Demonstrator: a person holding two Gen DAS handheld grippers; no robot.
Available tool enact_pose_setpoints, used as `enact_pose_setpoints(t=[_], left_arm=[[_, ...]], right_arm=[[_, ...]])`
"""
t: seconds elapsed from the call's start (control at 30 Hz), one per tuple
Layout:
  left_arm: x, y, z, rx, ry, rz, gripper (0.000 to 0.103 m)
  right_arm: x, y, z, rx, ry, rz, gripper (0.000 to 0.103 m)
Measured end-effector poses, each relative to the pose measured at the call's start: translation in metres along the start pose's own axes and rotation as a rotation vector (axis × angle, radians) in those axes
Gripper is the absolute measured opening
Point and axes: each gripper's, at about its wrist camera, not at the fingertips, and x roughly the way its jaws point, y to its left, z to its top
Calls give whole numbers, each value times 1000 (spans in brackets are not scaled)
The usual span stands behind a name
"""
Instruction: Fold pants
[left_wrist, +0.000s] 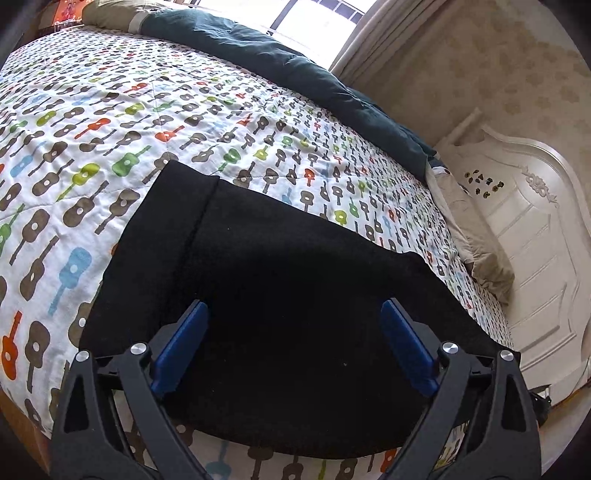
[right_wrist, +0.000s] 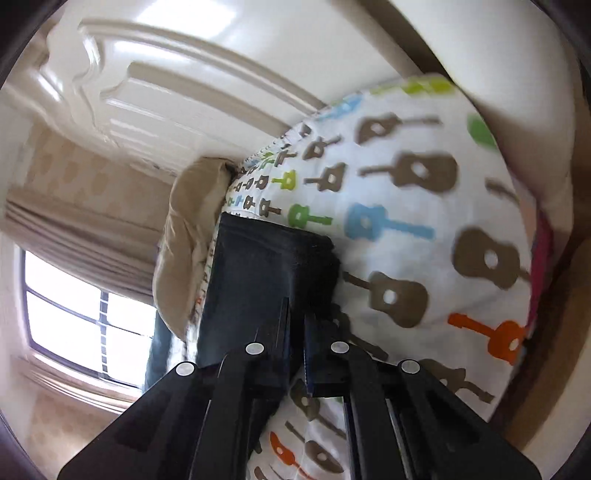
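Black pants (left_wrist: 280, 295) lie flat on the bed, near its front edge, on the guitar-print bedspread (left_wrist: 110, 110). They already look folded at least once: a straight seam or layer edge runs up the left part in the left wrist view, and the far corner is square.

Handling, as a judgement: soft, limp cloth, light, matte, probably not slippery. It will sag and drag if lifted by one point. Best taken at an edge or corner, both layers pinched together, two holds well apart so the fold stays square.

Left gripper (left_wrist: 293, 314) hovers over the near part of the pants, blue pads (left_wrist: 181, 347) spread wide, nothing between them.

Right gripper (right_wrist: 295, 314) has its jaws closed together at the near edge of the dark cloth; the view is blurred, and I cannot tell whether any fabric is pinched.

Outward: dark green blanket (left_wrist: 295, 74) along the far side, white headboard (left_wrist: 535, 240), tan pillow (left_wrist: 480, 258), curtain (left_wrist: 362, 33) by the window.
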Motion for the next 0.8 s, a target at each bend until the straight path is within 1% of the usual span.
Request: enact_pose_setpoints(t=[0.07,0.1,0.17,0.23,0.27,0.3,0.33,0.37,0.4,0.43,0.47,0.53,0.6,0.67,0.7,0.73,0.77,0.8], left_arm=[[1,0,0,5,1,4,96],[2,-1,0,10,3,6,96],[3,-1,0,23,8,10,96],[4,-2,0,39,12,11,97],[5,-2,-1,44,13,12,97],[6,-3,-1,51,16,15,98],[7,-4,-1,58,17,19,98],[8,-4,-1,64,19,23,99],[9,-6,-2,71,19,30,99],[10,-7,-2,76,19,34,100],[11,-7,-2,78,18,40,100],[11,-8,-3,79,14,45,100],[12,-8,-3,79,13,50,100],[12,-8,-3,85,13,54,100],[12,-8,-3,88,15,56,100],[12,-9,-3,91,17,59,100],[13,-9,-3,94,18,63,100],[13,-10,-3,98,20,68,100]], right_arm=[[-1,-3,1,15,9,26,5],[-4,-3,1,17,24,24,7],[-13,1,3,-10,36,-14,11],[-28,21,7,-136,8,-93,14],[-34,35,12,-220,-18,-130,15],[-37,46,17,-279,-32,-144,27],[-36,52,21,-315,-29,-144,48],[-29,62,31,-361,-7,-128,56],[-20,68,39,-394,21,-102,59],[-10,73,46,-421,58,-82,59],[3,76,53,-446,88,-80,59],[37,80,67,-486,167,-111,59],[60,75,72,-478,244,-132,59],[81,72,69,-450,362,-90,61],[86,81,63,-502,376,-122,56],[90,92,54,-599,398,-187,22],[94,97,50,-626,432,-197,16],[95,103,45,-644,442,-222,16]])
